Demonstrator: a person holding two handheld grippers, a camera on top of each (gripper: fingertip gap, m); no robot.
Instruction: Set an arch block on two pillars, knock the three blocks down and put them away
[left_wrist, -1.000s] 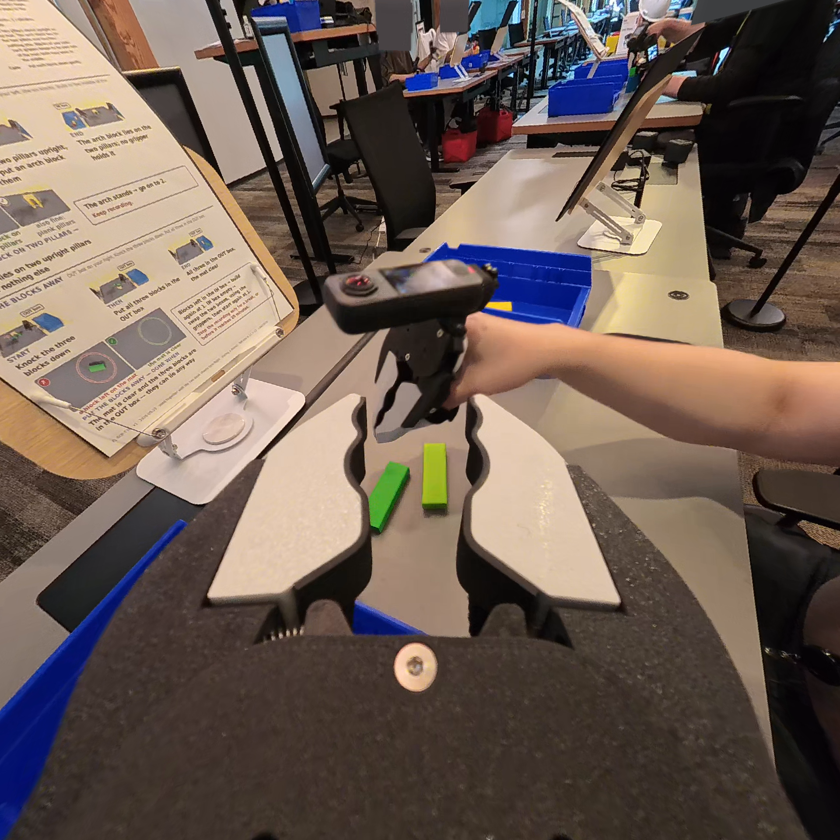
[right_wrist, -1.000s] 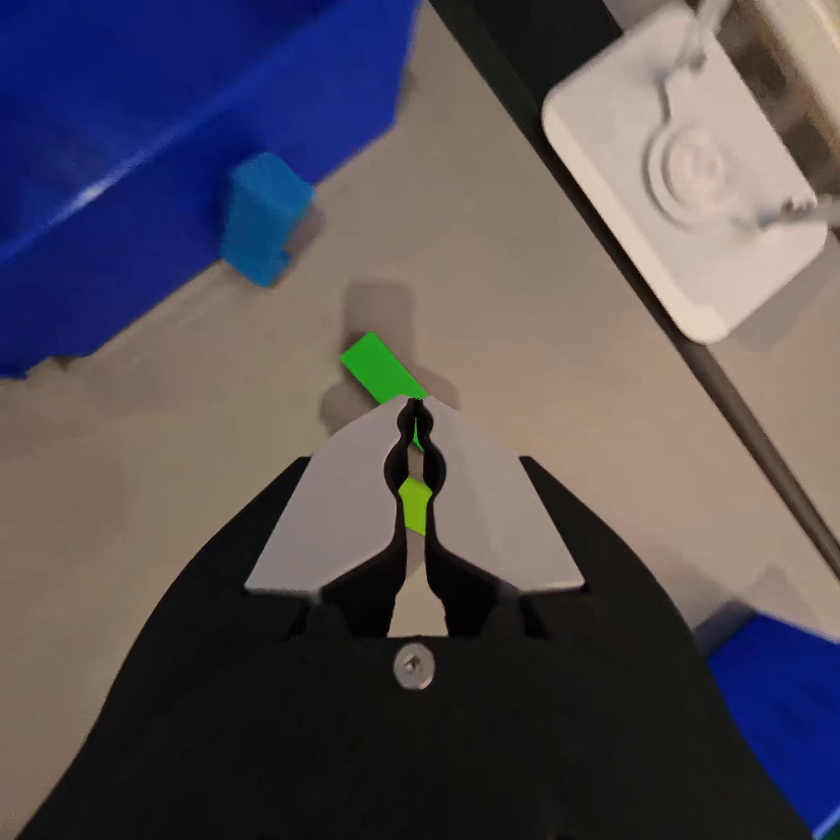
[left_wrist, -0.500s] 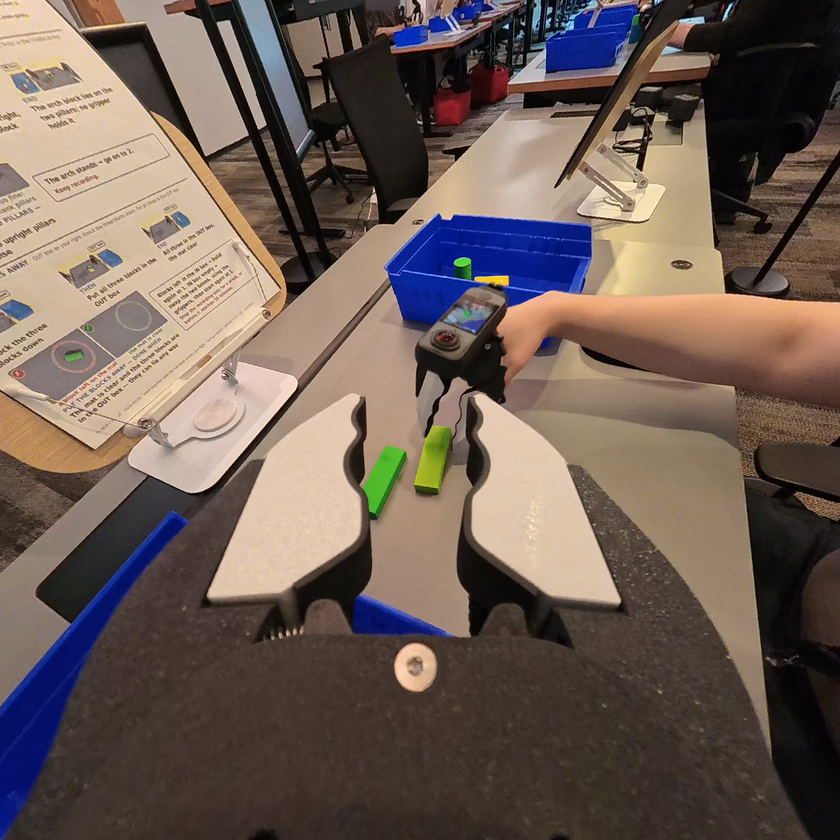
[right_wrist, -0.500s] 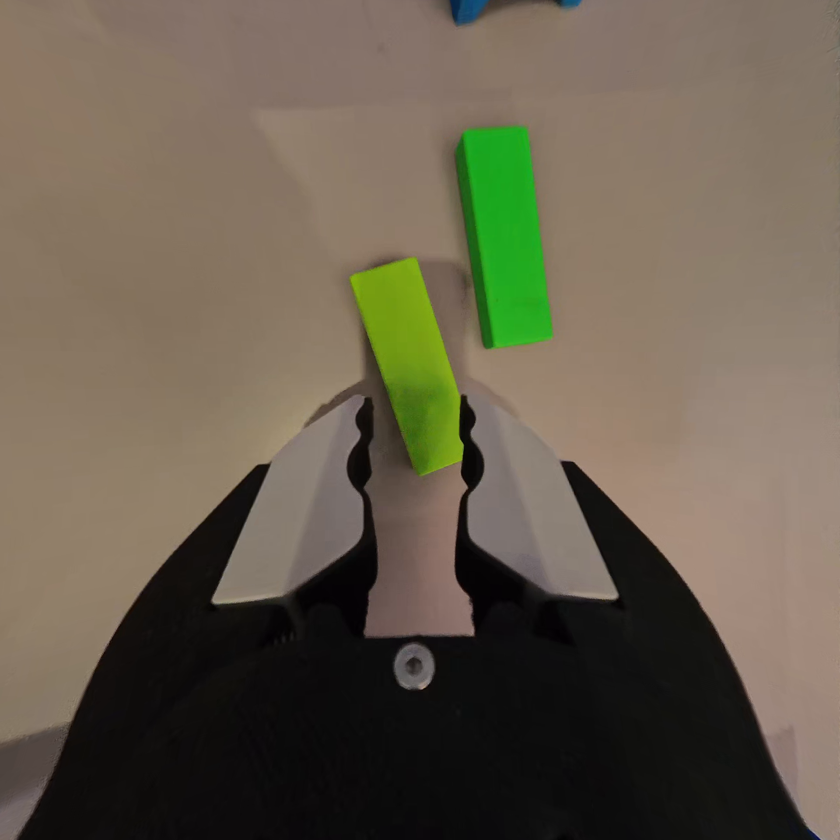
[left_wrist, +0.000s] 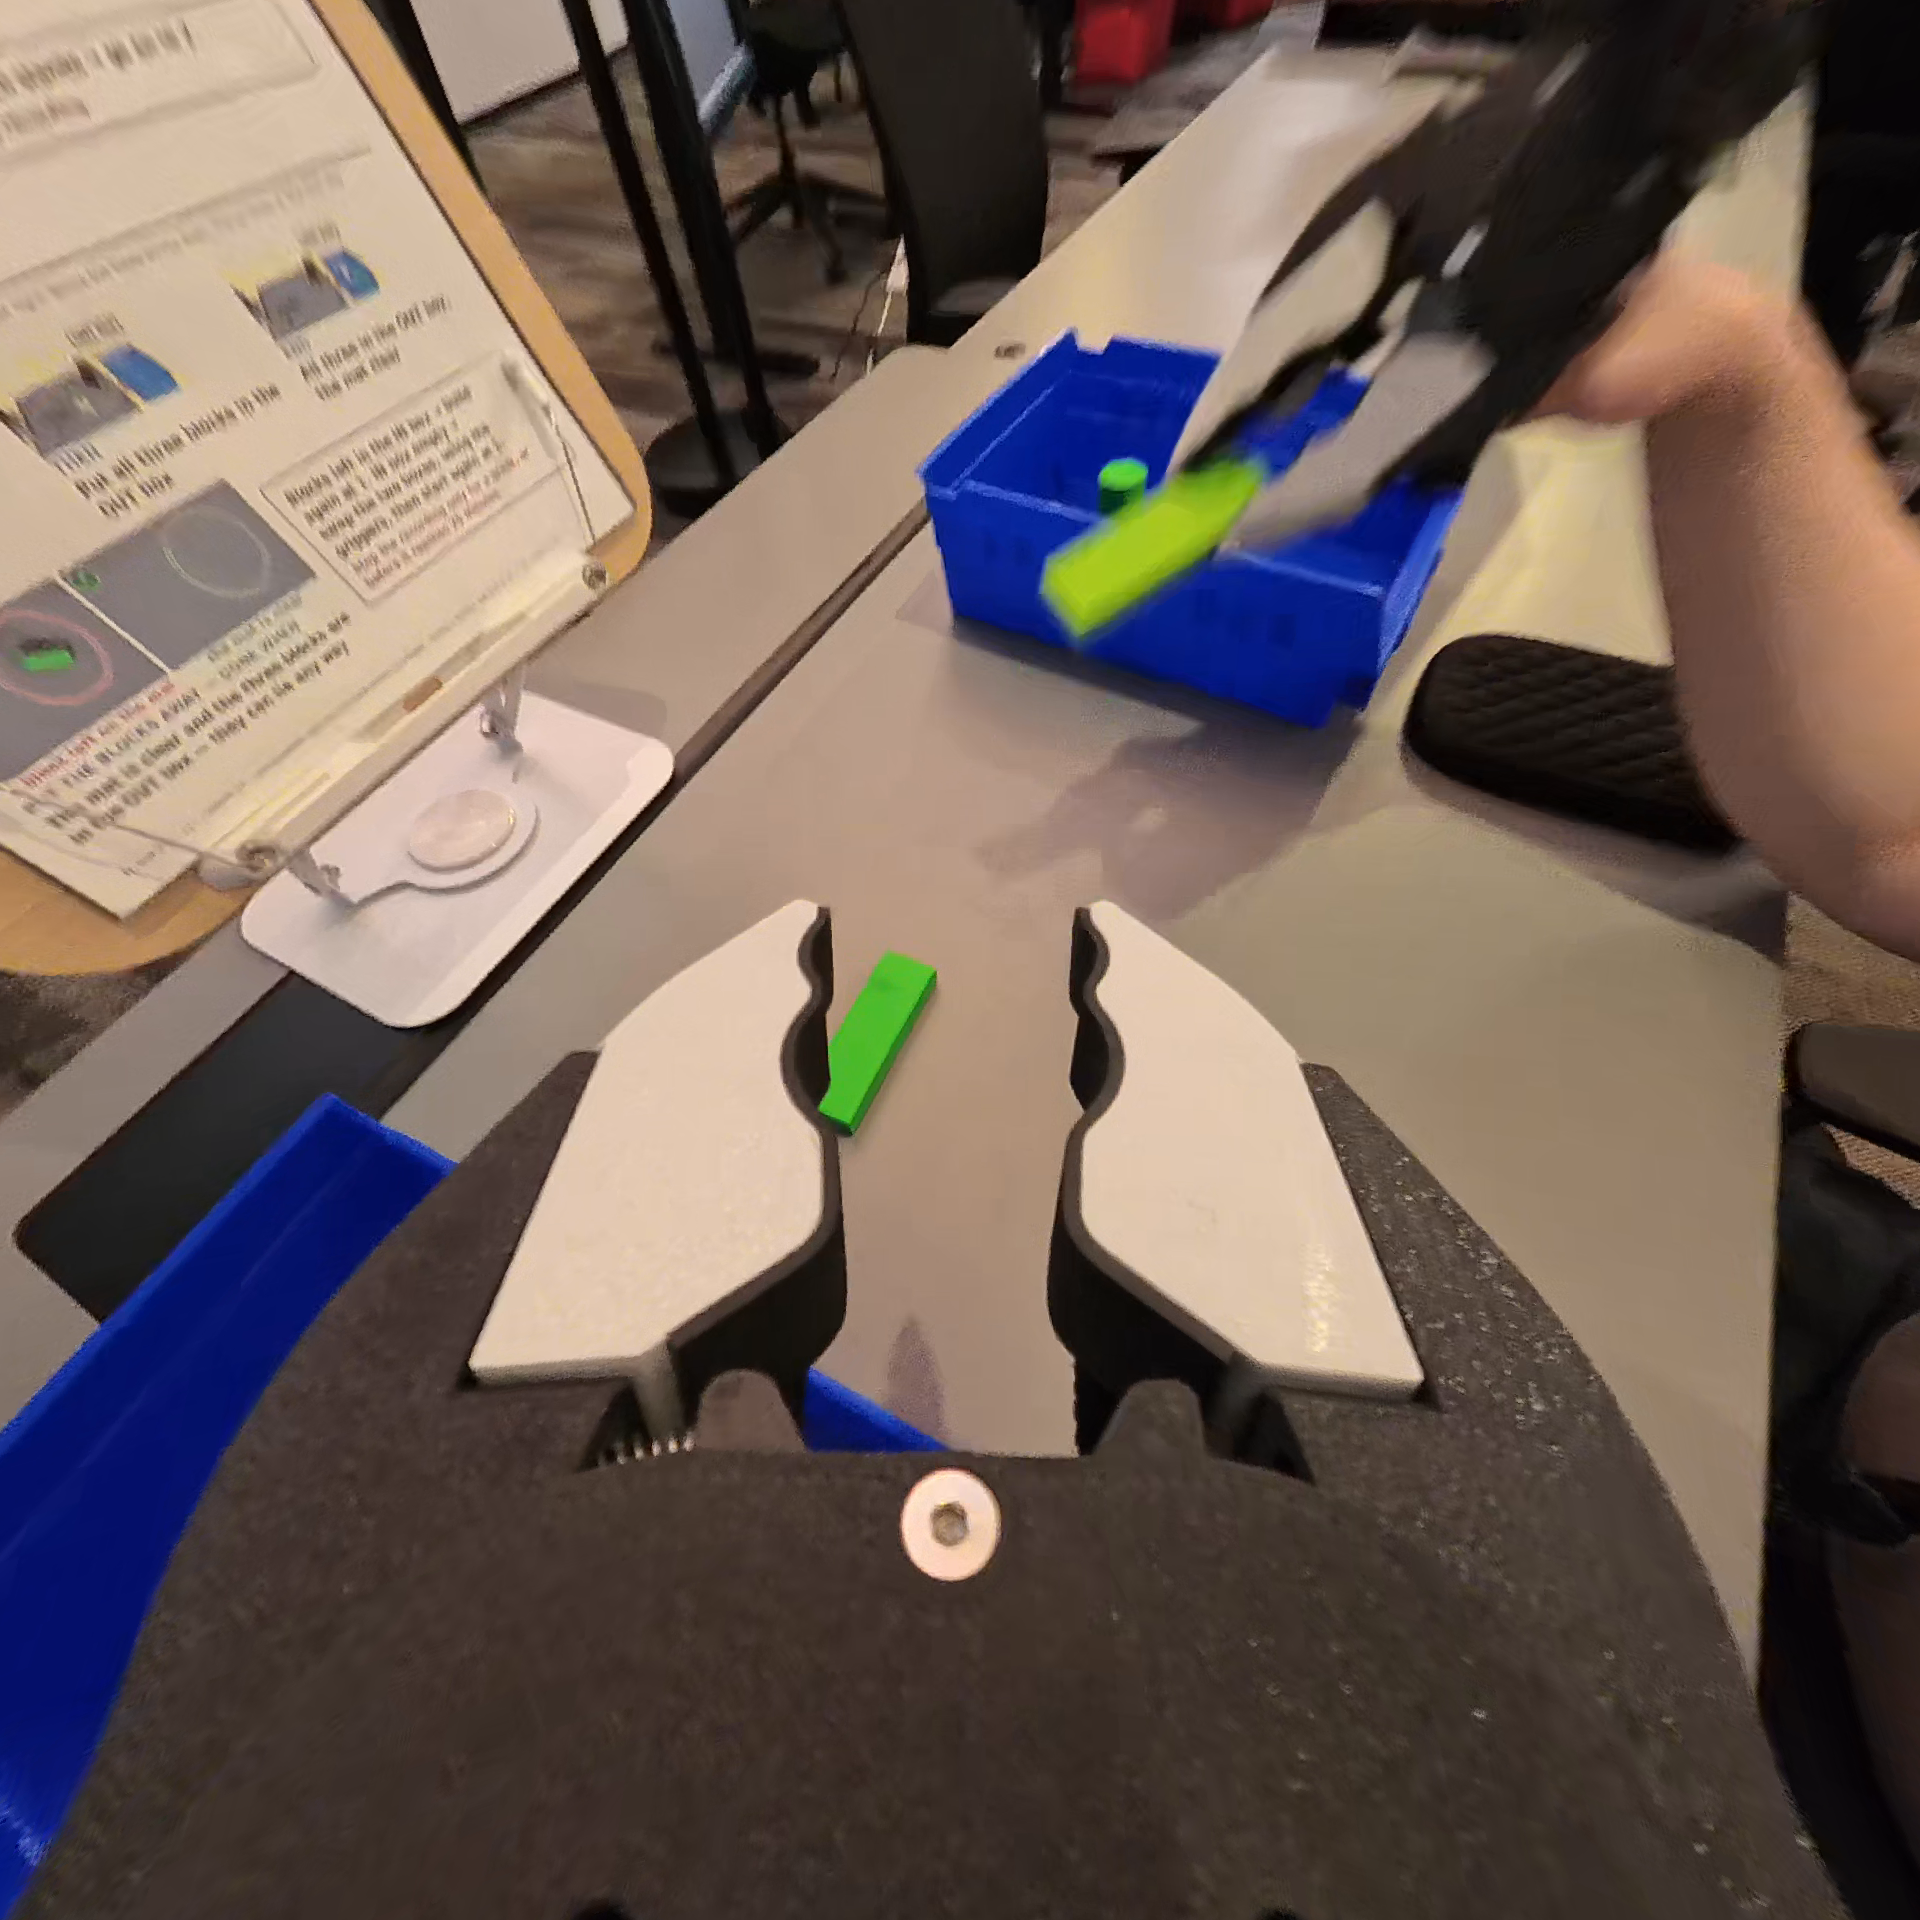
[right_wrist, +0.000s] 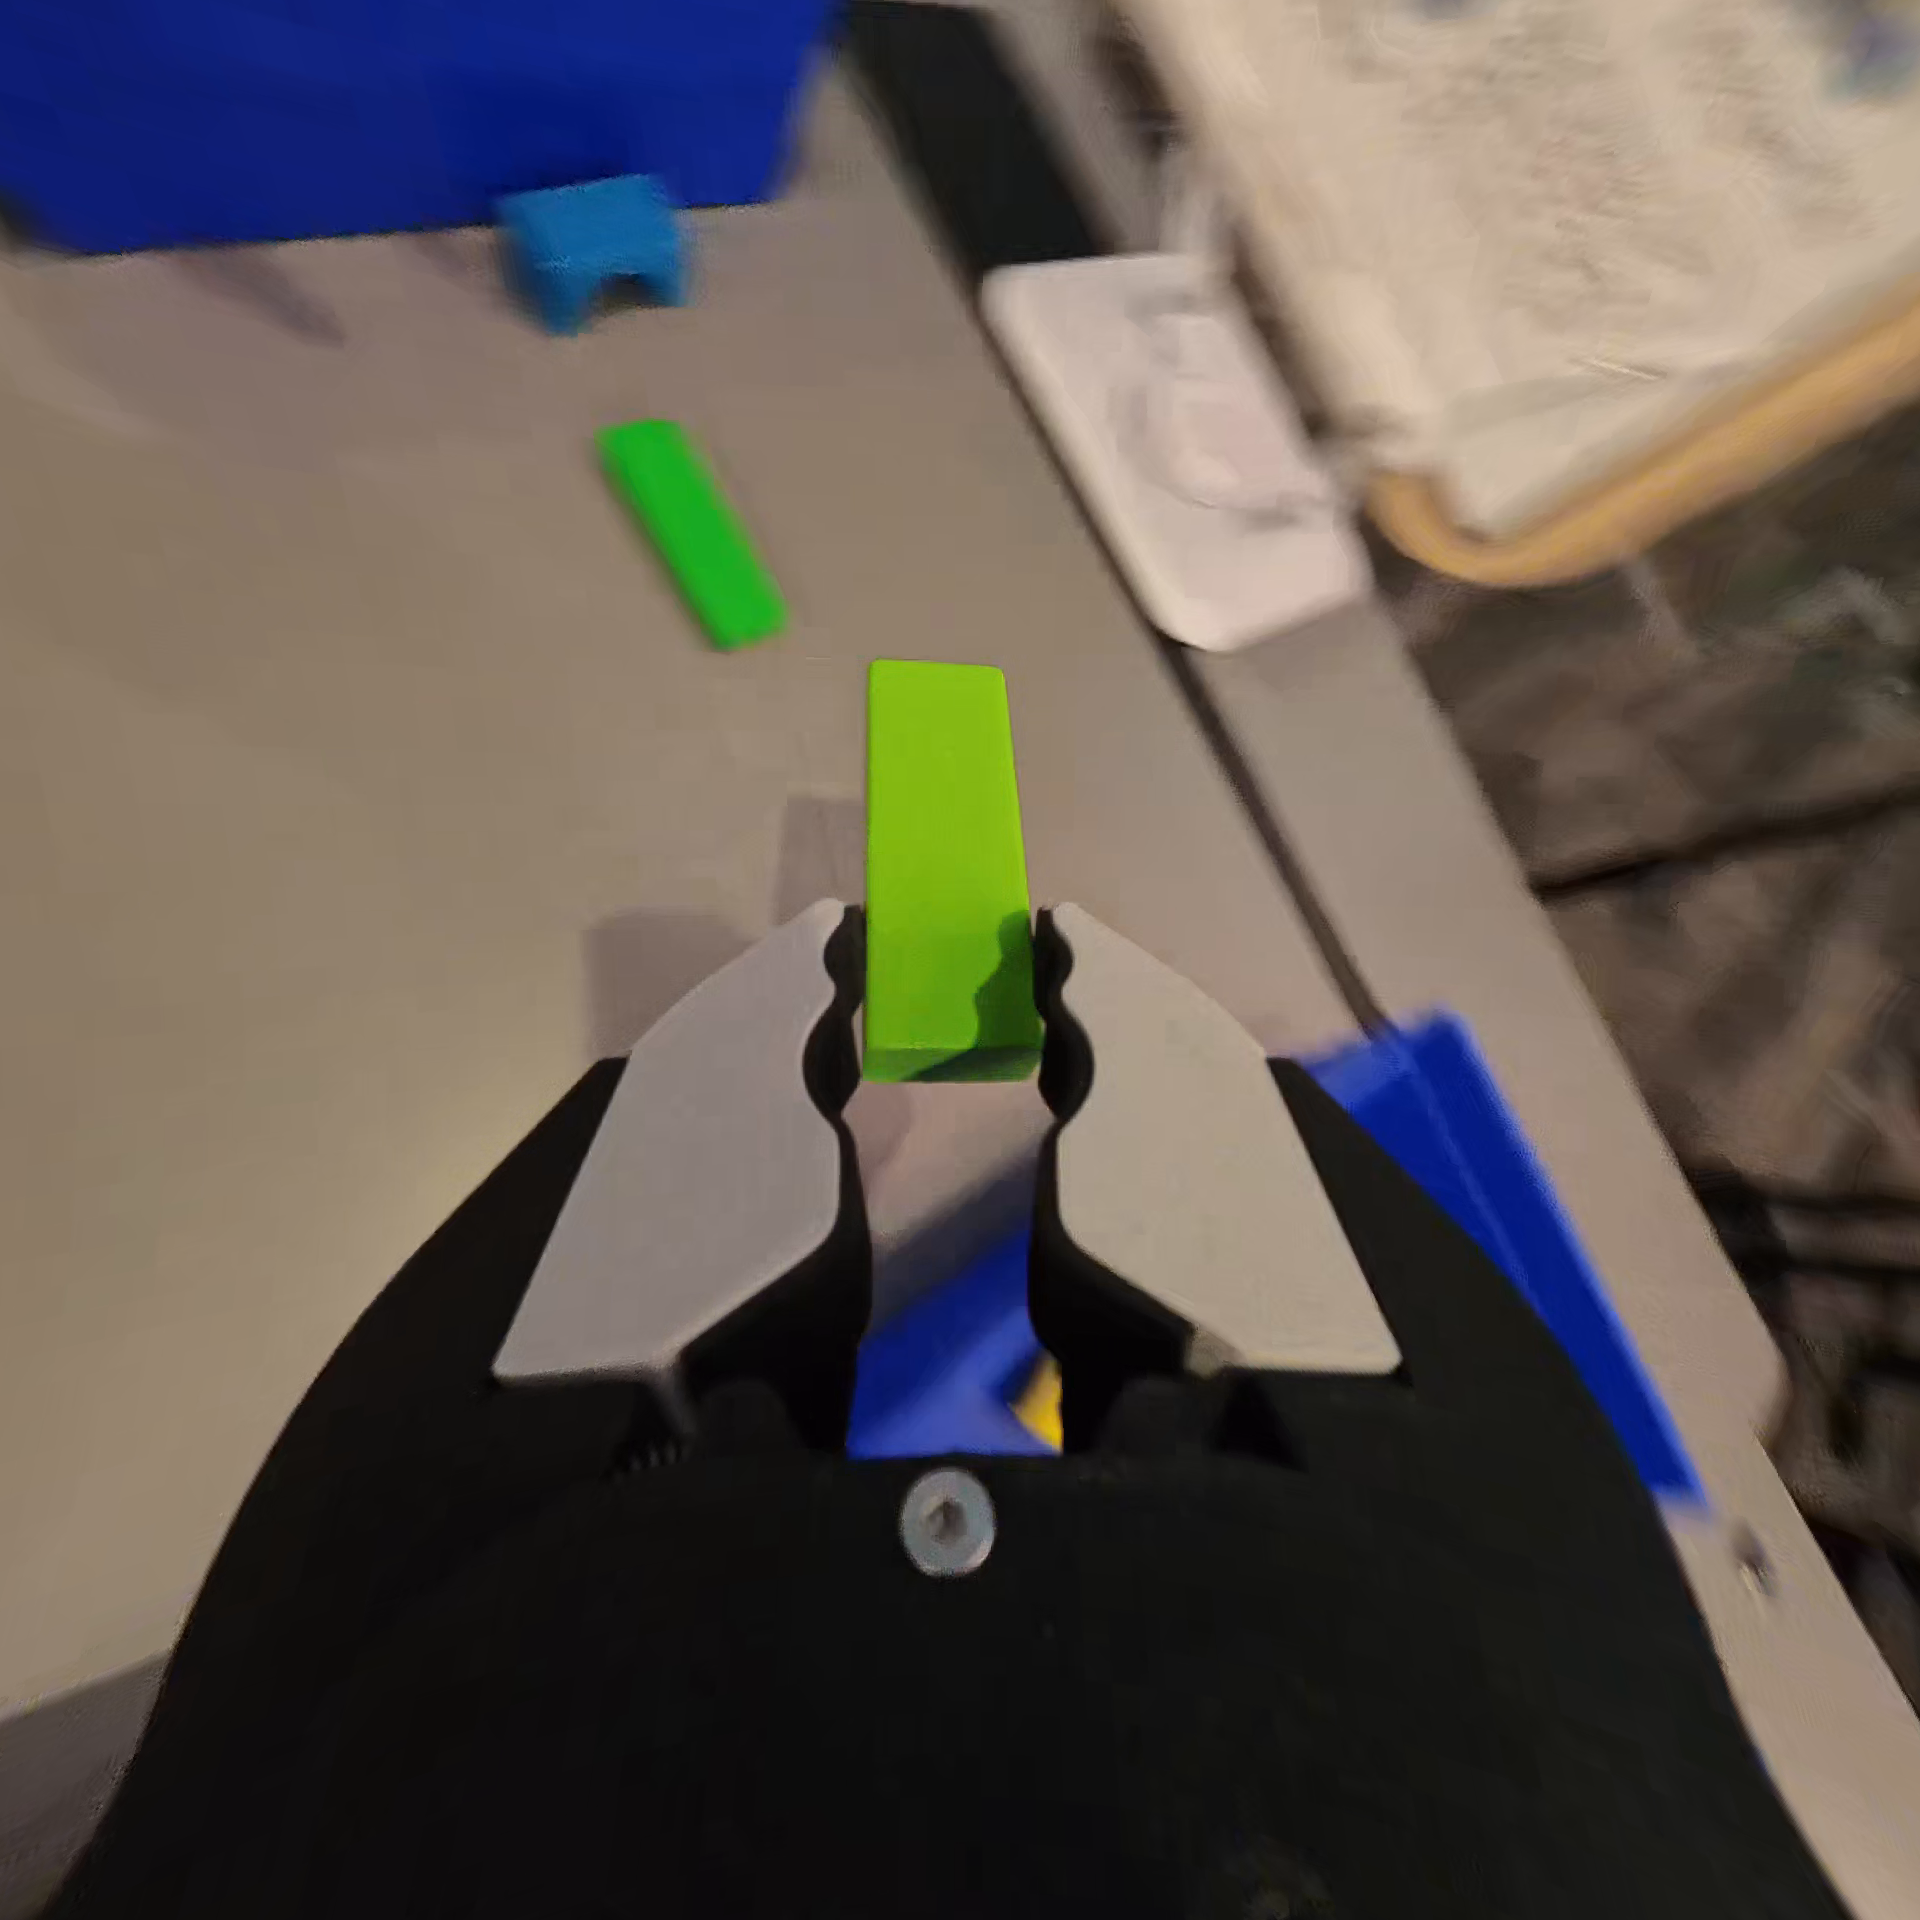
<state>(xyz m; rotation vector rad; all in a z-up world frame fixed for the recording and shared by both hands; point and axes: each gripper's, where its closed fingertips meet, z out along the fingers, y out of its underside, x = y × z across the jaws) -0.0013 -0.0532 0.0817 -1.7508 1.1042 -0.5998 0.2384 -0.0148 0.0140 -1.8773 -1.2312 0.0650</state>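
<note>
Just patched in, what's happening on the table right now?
The right hand-held gripper is shut on the lime-green rectangular block, held in the air near the far blue plastic bin. The darker green rectangular block lies flat on the grey table, and the blue arch block sits beside the near blue bin. The left hand-held gripper is open and empty.

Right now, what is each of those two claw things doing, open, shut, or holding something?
Left gripper: open, holding nothing.
Right gripper: shut on the lime green block, lifted off the table.
</note>
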